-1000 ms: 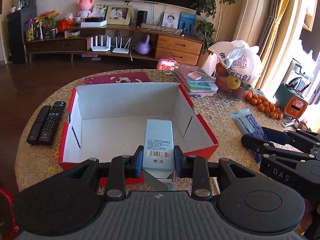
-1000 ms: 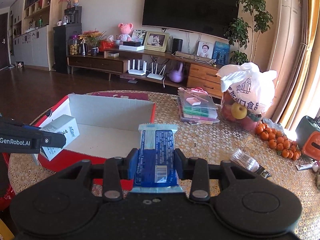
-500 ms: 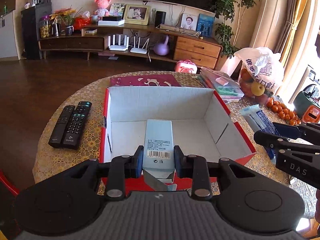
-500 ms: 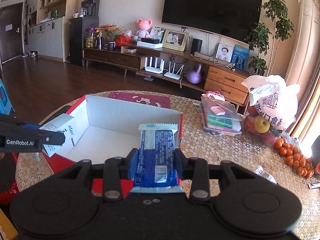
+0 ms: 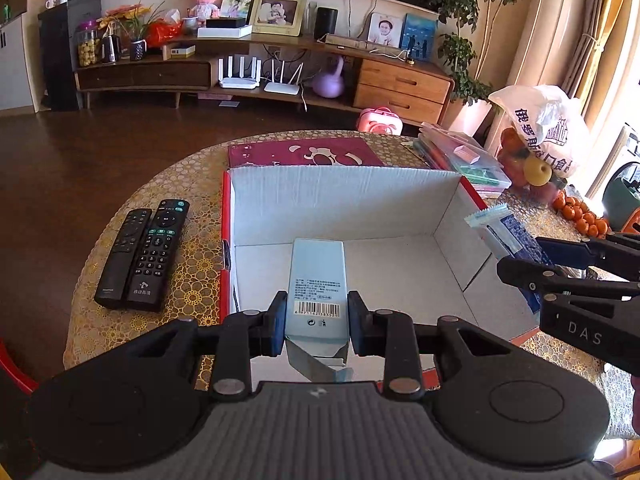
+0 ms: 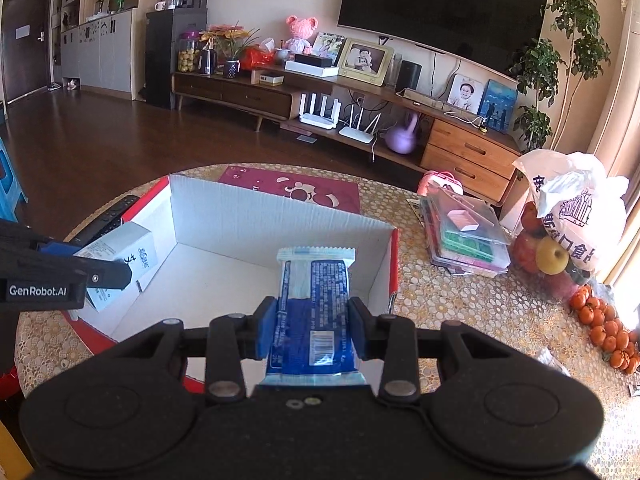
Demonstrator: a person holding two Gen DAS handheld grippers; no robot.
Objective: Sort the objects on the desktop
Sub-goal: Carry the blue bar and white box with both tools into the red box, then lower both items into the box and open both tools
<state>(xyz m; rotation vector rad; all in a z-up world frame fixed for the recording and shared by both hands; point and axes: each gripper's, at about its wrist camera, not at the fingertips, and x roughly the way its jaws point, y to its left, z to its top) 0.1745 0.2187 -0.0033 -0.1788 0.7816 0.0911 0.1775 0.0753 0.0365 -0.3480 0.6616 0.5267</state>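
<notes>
An open red cardboard box with a white inside stands on the round table; its floor is bare. My left gripper is shut on a pale blue carton with a barcode, held over the box's near edge. My right gripper is shut on a blue and white sachet, held above the box's right part. From the right wrist view the left gripper and its carton show at the box's left wall. From the left wrist view the sachet hangs at the right wall.
Two black remotes lie left of the box. Behind it is a maroon mat. A stack of plastic folders, a white bag of fruit and small oranges fill the right side. The table's edge curves close on the left.
Both grippers rose and drew in over the box, each still holding its item. The box now fills more of both views and the sachet hangs by its right wall.
</notes>
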